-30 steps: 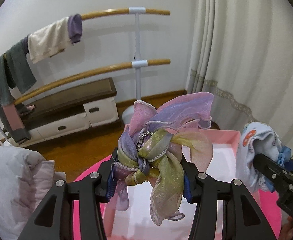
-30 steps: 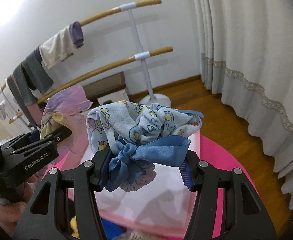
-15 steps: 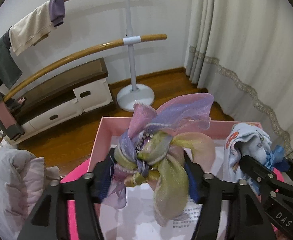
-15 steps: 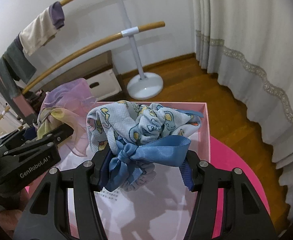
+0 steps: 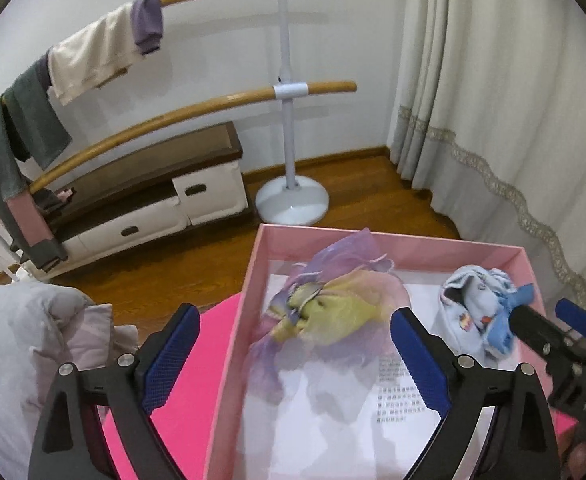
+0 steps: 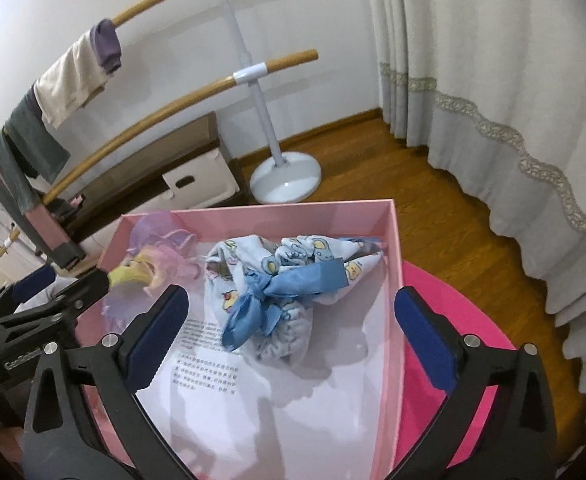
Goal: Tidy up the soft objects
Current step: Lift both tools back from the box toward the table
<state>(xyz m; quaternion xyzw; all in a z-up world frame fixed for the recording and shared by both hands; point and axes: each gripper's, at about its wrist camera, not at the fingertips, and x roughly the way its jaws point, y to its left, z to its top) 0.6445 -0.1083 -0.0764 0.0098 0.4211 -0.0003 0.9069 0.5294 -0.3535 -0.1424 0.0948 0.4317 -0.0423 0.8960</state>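
Note:
A pastel purple, pink and yellow scarf bow (image 5: 329,312) drops blurred into the pink box (image 5: 373,242), free of my left gripper (image 5: 293,354), whose jaws are opening wide around nothing. Beside it on the box's white paper floor lies a light-blue printed cloth bundle with a blue ribbon (image 6: 289,280), also seen from the left as the bundle (image 5: 477,312). My right gripper (image 6: 293,328) hangs just above it, jaws opening wide, pads clear of the cloth. The scarf bow (image 6: 153,264) shows at the box's (image 6: 397,248) left side.
The box sits on a bright pink round surface (image 6: 453,320). A grey-white quilted cushion (image 5: 25,340) lies at the left. Behind stand a wooden ballet barre (image 5: 289,88) draped with clothes, a low drawer cabinet (image 5: 153,200), wooden floor and pale curtains (image 5: 493,100).
Both grippers went from shut on their cloth pieces to wide open. The scarf bow and the blue bundle fell from the jaws into the pink box. Both hands moved forward over the box.

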